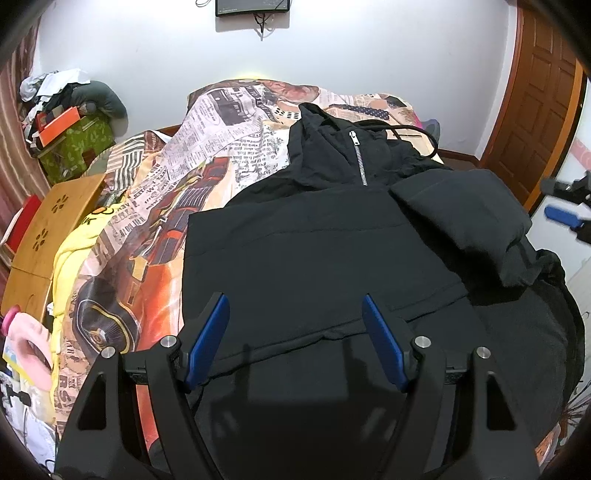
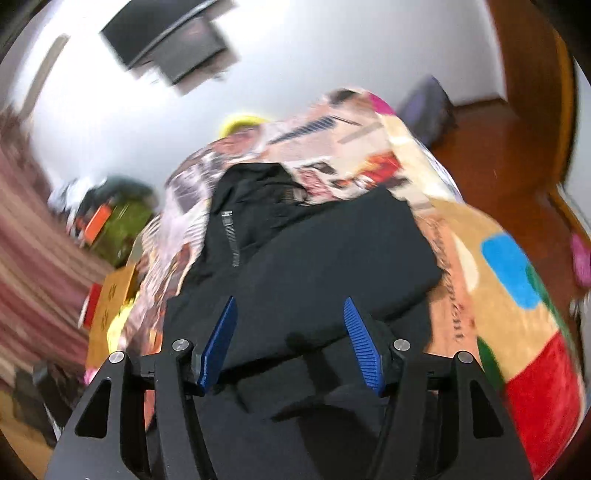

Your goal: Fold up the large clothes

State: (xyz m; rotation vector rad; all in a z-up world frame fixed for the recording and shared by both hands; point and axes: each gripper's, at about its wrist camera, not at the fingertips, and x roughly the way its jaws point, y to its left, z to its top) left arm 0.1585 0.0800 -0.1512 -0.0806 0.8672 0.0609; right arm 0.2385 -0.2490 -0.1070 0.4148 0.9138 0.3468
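The black jacket [image 1: 325, 251] lay spread on the bed, directly ahead of and beneath the fingers of both grippers, its hem end nearest them and its collar farthest away. A silver zipper [image 1: 357, 155] ran down from the collar, straight ahead of the left gripper [image 1: 295, 332] and beyond its fingertips. One sleeve [image 1: 465, 218] lay folded over the body of the jacket, ahead and to the right of the left fingers [image 1: 207, 336]; in the right wrist view the same folded part of the jacket [image 2: 332, 266] crossed just in front of the right gripper [image 2: 290, 339]. The left gripper's blue fingers stood wide apart above the dark cloth, holding nothing. The right gripper's blue fingers [image 2: 364, 347] were likewise spread wide with nothing clamped between them; that view was blurred, so whether they touched the cloth could not be told. The right gripper also showed far to the right of the left fingers, at the frame's edge [image 1: 565, 214], apart from the jacket. Under the jacket was a newspaper-print bedspread [image 1: 207, 147], reaching out to the left of the left fingers and beyond the collar. Further left lay a yellow cloth [image 1: 70, 251], then a wooden tray [image 1: 48, 236]. To the far right stood a wooden door [image 1: 535, 110], and on the white wall ahead hung a dark screen [image 1: 253, 7].
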